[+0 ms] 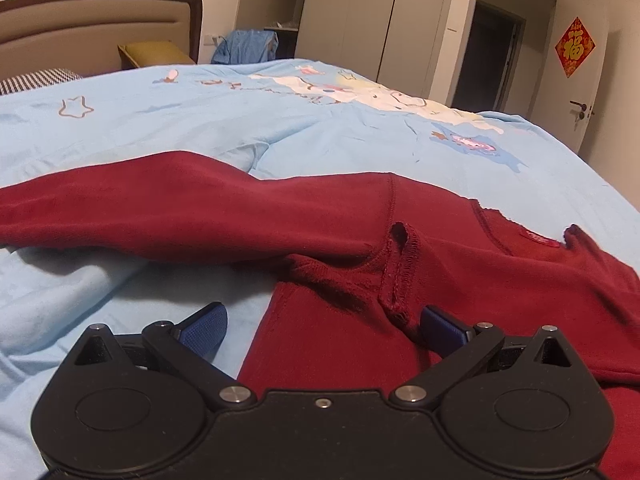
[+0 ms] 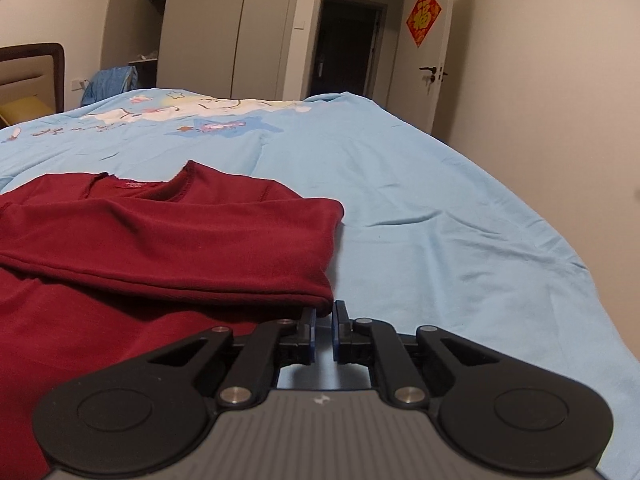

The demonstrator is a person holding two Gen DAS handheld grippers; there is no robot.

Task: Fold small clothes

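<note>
The red top [image 2: 160, 236] lies on the blue bed [image 2: 420, 220]. 1 sleeve is folded across its chest; the other [image 1: 140, 208] is spread out, unfolded. Left tongs [image 1: 320, 324] gape over the armpit; right tongs [image 2: 324, 320] look nearly clenched at the fold's edge, whether grasping cloth I cannot tell.

On the open door [image 1: 576, 80] you can read one sign: a red diamond paper [image 1: 575, 47] bearing the gold character 福. The neck label [image 1: 540, 239] of the red top [image 1: 500, 280] is too small for you to read.
</note>
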